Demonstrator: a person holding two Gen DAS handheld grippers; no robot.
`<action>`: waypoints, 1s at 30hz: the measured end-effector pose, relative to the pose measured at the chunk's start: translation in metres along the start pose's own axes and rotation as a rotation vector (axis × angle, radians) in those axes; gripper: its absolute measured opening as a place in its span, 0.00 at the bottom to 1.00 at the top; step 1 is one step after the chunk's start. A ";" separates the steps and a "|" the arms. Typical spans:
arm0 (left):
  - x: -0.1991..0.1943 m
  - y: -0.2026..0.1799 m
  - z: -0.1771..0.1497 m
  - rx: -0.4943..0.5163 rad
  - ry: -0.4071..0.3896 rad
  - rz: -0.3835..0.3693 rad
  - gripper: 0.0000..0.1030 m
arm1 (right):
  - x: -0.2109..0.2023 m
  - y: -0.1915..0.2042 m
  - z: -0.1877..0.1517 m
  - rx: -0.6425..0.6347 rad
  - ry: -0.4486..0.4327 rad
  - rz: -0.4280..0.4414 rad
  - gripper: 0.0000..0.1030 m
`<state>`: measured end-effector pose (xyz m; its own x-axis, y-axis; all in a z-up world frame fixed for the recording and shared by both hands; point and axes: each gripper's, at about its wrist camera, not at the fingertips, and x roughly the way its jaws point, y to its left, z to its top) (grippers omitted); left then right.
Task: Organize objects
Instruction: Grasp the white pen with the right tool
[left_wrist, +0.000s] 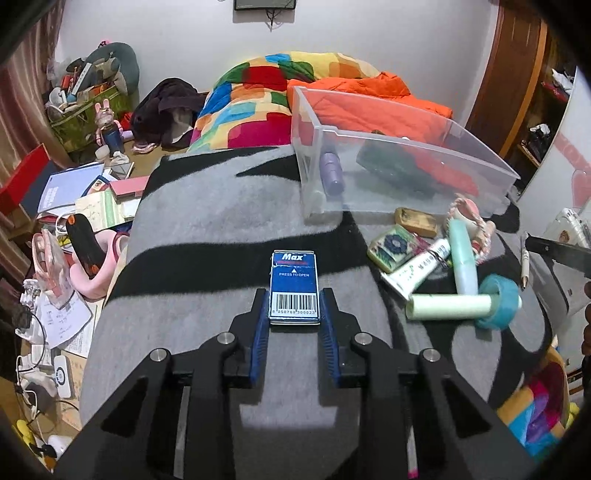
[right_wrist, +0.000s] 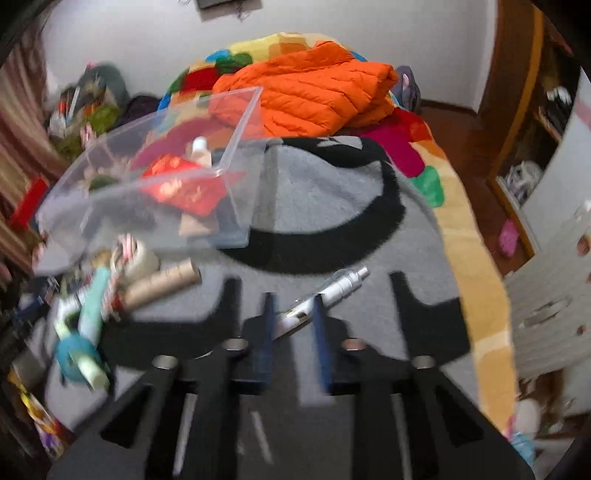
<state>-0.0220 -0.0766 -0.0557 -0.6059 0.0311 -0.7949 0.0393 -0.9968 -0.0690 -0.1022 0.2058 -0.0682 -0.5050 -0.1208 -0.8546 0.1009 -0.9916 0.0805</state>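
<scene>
A blue "Max" box (left_wrist: 294, 280) with a barcode lies on the grey and black blanket (left_wrist: 207, 221). My left gripper (left_wrist: 294, 295) is shut on its near end, with a blue pad against each side. In the blurred right wrist view a white and silver pen (right_wrist: 347, 282) lies slantwise between the fingers of my right gripper (right_wrist: 293, 299), which is shut on it just above the blanket. The clear plastic bin (left_wrist: 480, 155) stands further back, holding a purple bottle (left_wrist: 332, 173) and a dark case. The same clear plastic bin (right_wrist: 221, 171) shows left of the pen.
Loose items lie in a pile right of the box: pale green tubes (left_wrist: 448, 306), a teal tape roll (left_wrist: 498, 301), a white tube (left_wrist: 421, 266) and a floral tin (left_wrist: 395, 245). An orange jacket (right_wrist: 306, 92) and a patchwork quilt lie behind. Clutter covers the floor at left.
</scene>
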 end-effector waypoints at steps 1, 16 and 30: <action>-0.002 0.000 -0.002 0.005 0.000 -0.001 0.26 | -0.001 -0.002 -0.001 -0.004 0.011 -0.001 0.11; 0.002 -0.010 0.006 0.050 -0.027 0.031 0.36 | 0.027 0.014 0.014 0.161 0.030 -0.079 0.48; -0.001 0.004 -0.009 0.054 -0.027 0.002 0.56 | 0.002 0.036 -0.021 -0.118 0.021 -0.022 0.10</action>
<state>-0.0142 -0.0797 -0.0610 -0.6272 0.0275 -0.7784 -0.0021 -0.9994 -0.0336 -0.0811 0.1712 -0.0779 -0.4902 -0.0966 -0.8662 0.1910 -0.9816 0.0014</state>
